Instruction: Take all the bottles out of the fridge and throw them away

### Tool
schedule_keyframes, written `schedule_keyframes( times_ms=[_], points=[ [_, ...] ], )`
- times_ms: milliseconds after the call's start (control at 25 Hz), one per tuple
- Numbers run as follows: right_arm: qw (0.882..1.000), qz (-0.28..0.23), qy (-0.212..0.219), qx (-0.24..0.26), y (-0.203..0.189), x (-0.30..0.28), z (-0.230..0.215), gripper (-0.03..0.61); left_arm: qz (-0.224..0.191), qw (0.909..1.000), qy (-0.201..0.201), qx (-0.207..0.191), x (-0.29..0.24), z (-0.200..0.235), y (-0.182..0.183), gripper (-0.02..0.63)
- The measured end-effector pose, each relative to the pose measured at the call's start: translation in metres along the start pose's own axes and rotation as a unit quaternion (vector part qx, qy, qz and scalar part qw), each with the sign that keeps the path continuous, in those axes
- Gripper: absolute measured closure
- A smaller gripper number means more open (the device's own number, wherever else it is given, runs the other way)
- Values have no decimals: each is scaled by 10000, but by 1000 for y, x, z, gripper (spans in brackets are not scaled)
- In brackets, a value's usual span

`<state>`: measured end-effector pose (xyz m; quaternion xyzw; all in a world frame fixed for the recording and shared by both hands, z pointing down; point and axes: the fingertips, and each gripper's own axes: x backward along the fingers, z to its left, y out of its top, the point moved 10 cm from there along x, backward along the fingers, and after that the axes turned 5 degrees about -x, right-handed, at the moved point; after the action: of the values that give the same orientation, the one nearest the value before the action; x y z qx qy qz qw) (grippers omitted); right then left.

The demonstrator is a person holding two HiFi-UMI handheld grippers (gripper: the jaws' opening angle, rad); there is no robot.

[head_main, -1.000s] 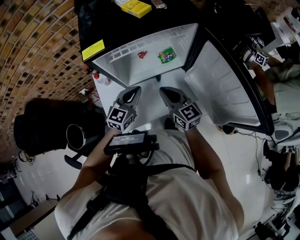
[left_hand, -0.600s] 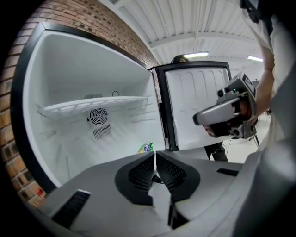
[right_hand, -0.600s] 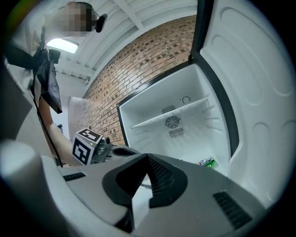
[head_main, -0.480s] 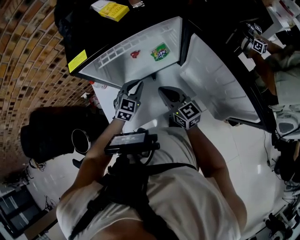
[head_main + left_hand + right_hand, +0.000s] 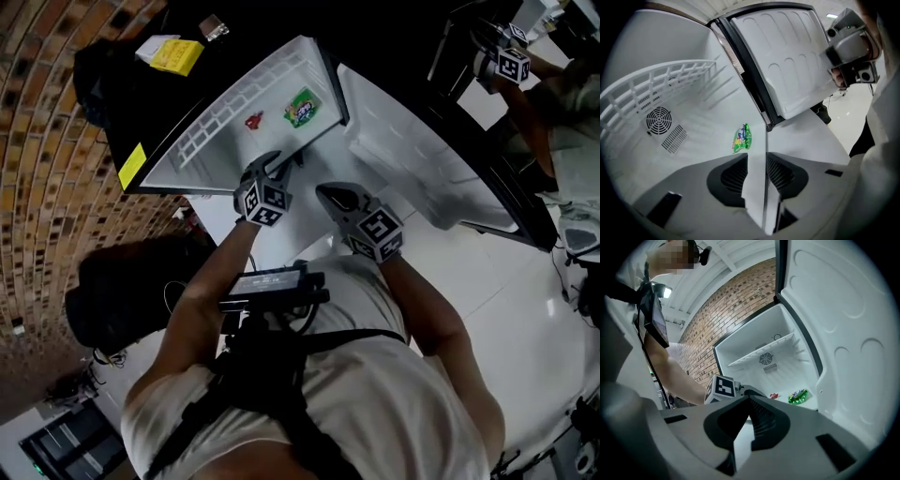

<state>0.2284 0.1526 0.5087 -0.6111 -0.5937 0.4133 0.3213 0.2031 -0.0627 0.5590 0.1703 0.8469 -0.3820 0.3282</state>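
- Two risks from here: my left gripper [image 5: 758,155] has just been opening, its jaws only narrowly apart with nothing between them, so it may shove the green bottle [image 5: 742,138] deeper instead of catching it
- The bottle lies on the fridge [image 5: 708,112] floor, mid frame, just beyond those jaws; a small red thing [image 5: 254,120] nearby could get knocked
- My right gripper [image 5: 749,398] is closed and empty
- Open floor surrounds the bottle; the shelf [image 5: 656,84] at upper left and the door [image 5: 787,61] at upper right hem me in

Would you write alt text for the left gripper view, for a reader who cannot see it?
The left gripper points into an open fridge, its jaws just opening, nothing between them. Beyond them a green bottle lies on the fridge floor; shelf at left, door at right.
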Motion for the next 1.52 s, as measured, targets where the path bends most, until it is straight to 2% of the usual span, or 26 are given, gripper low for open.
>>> schedule_keyframes(
  times_ms=[200, 400, 440, 520, 640, 880, 1040, 1120, 1280, 1520],
  points=[
    [10000, 30, 18, -47, -4, 4, -4, 589, 260, 9991, 13, -323, -32, 10, 5, 480],
    [9999, 104, 35, -121, -12, 6, -5, 589, 349, 9985, -3, -427, -64, 29, 20, 480],
    [9998, 108, 34, -143, -14, 6, -4, 589, 403, 9981, -73, -460, -72, 32, 23, 469],
    [9997, 141, -1, -200, -18, 9, -4, 589, 570, 9965, -227, -565, -90, 35, 25, 379],
    [9994, 260, -97, -221, -24, 16, -4, 589, 691, 9949, -291, -673, -111, 38, 31, 368],
    [9987, 252, -342, -296, -23, 28, -15, 589, 651, 9964, -314, -439, -129, 54, 45, 368],
    [9983, 251, -431, -290, -21, 32, -17, 589, 705, 9970, -320, -42, -136, 61, 47, 368],
    [9983, 232, -442, -301, -21, 33, -17, 589, 750, 9967, -304, 63, -137, 63, 45, 444],
    [9982, 185, -472, -319, -23, 33, -17, 589, 757, 9969, -201, 24, -133, 64, 41, 514],
    [9990, 245, -313, -187, -15, 27, -14, 589, 615, 9975, 103, 337, -105, 70, 41, 532]
  ],
)
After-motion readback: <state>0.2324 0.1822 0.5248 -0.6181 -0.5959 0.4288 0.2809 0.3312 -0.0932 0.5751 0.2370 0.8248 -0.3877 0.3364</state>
